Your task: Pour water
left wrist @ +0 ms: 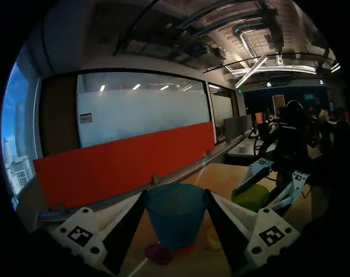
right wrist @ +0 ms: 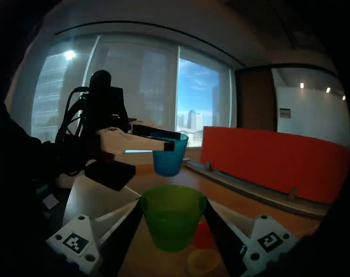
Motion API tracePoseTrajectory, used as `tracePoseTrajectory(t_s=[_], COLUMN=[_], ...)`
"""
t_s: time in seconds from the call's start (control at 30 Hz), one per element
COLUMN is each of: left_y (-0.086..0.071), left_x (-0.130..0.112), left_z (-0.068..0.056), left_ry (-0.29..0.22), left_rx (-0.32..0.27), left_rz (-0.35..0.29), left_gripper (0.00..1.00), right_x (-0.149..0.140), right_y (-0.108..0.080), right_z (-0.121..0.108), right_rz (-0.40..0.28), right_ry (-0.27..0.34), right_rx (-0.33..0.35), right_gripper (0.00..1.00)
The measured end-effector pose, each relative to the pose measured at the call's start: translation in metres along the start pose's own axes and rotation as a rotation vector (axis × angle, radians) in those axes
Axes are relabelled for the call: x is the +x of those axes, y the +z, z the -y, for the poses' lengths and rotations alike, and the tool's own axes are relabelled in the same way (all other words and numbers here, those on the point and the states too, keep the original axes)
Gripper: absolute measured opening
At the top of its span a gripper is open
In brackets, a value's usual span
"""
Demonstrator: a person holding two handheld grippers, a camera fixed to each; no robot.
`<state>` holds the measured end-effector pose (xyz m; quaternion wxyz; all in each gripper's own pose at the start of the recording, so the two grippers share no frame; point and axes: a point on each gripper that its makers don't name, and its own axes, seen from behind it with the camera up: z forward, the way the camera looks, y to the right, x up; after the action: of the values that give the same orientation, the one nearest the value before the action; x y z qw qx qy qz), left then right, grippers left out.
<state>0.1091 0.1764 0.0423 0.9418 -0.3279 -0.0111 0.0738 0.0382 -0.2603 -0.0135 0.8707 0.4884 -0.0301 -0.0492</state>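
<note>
A translucent blue cup (left wrist: pixel 176 214) stands upright between my left gripper's (left wrist: pixel 176 219) fingers, which are shut on it above the wooden table (left wrist: pixel 216 177). Farther right in the left gripper view, the right gripper (left wrist: pixel 262 184) holds a green cup (left wrist: pixel 250 197). In the right gripper view that green cup (right wrist: pixel 173 216) is upright with water in its lower part, and my right gripper (right wrist: pixel 173 221) is shut on it. Beyond it the left gripper (right wrist: pixel 168 144) carries the blue cup (right wrist: pixel 169 154) at about the same height, apart from the green one.
Small cups lie on the table below: a magenta one (left wrist: pixel 158 253), a red one (right wrist: pixel 202 234) and a yellow one (right wrist: pixel 203 261). A red partition panel (right wrist: pixel 276 161) runs along the table's far edge. Windows (right wrist: pixel 198 99) stand behind the left gripper.
</note>
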Motion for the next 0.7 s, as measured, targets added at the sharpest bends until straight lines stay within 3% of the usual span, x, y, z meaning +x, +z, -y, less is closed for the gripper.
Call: tracePoseTrajectory(t_s=[0.3,0.7], left_y=[0.0,0.004], left_x=[-0.03,-0.077], left_z=[0.003,-0.002], left_ry=[-0.015,-0.019], left_rx=[0.005,-0.006], left_rz=[0.047,0.136], left_gripper=[0.89,0.89], right_x=[-0.017,-0.049], right_y=[-0.018,-0.025], right_z=[-0.011,-0.012], right_rz=[0.043,0.117], right_ry=[0.006,0.015], right_rx=[-0.033,-0.029], right_gripper=[0.91,0.91])
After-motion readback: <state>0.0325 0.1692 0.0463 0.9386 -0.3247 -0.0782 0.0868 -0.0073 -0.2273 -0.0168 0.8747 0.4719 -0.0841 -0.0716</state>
